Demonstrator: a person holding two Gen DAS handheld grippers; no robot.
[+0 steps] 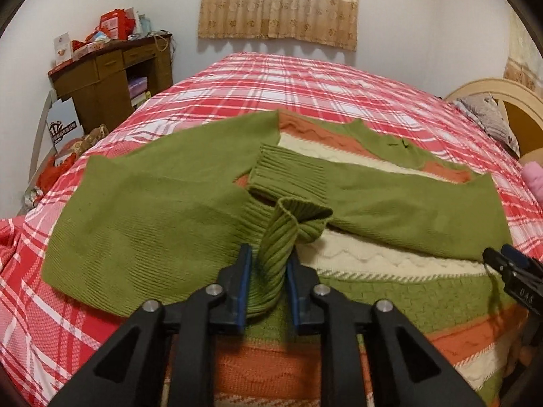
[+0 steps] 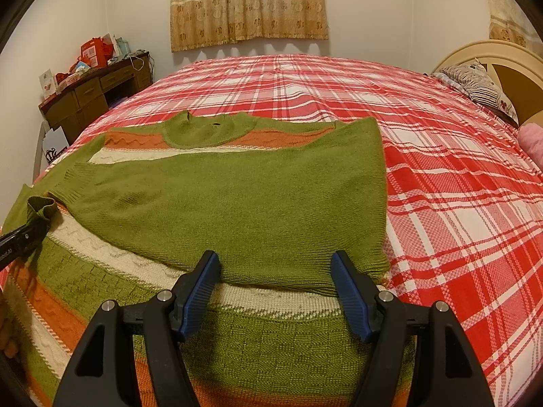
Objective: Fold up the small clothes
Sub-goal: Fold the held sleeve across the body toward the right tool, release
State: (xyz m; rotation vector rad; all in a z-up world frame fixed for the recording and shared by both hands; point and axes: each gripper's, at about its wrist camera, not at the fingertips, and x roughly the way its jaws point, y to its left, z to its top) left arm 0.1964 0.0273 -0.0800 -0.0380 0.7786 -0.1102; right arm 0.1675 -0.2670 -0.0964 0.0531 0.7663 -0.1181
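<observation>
a knit sweater (image 2: 237,203) lies spread on the bed (image 2: 441,156), which has a red checked sheet. the sweater is green with orange and cream stripes. its right sleeve (image 2: 288,183) is folded across the body already. the left sleeve (image 1: 135,210) lies out to the side, and its ribbed cuff (image 1: 281,237) stands up in a little hump.

the left gripper (image 1: 269,281) has its fingers set narrow, with the cuff between them. the cuff fills most of the gap, but it cannot be told if the fingers still pinch it or only sit beside it. the right gripper (image 2: 275,291) has its fingers wide and holds nothing. it hangs just over the near edge of the folded sleeve.

the sweater looks soft, thick and floppy. it will bend and sag wherever it is lifted, and it is not slippery or easy to break. the ribbed cuff and the hem are probably the best places to grab, since they are thicker and bunch up well.
</observation>
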